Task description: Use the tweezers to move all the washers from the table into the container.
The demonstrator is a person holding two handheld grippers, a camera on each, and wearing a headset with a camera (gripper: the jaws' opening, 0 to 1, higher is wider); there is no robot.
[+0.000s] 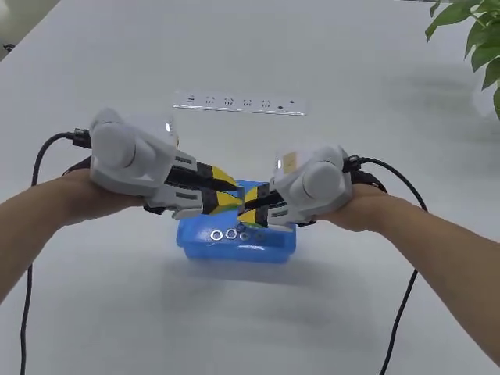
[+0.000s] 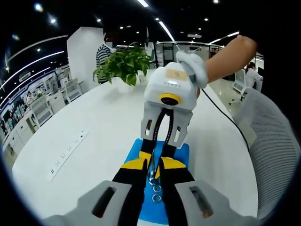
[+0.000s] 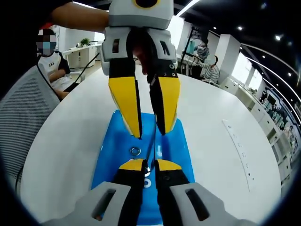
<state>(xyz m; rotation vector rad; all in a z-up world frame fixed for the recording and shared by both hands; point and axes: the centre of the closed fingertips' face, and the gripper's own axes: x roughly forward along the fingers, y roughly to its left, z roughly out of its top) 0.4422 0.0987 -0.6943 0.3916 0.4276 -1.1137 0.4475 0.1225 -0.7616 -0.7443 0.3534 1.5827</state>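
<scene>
Washers (image 1: 231, 233), three countable, lie inside the blue container (image 1: 234, 251) on the white worktop (image 1: 336, 312), under the tweezers (image 3: 151, 143); the left gripper (image 1: 237, 195) and right gripper (image 1: 246, 215) are held level with tips meeting, the right clenched on the tweezers and the left's grip unclear, with a power strip (image 1: 241, 103) beyond and a plant (image 1: 469, 31) at the corner.

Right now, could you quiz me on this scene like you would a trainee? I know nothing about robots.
1. True or false: the washers lie inside the blue container.
2. In the head view, which lies farthest away? A) the power strip B) the blue container C) the washers
3. Fill in: the thin metal tool between the jaws of the left gripper is the ____.
Key: 1 true. 2 A. 3 tweezers.
</scene>
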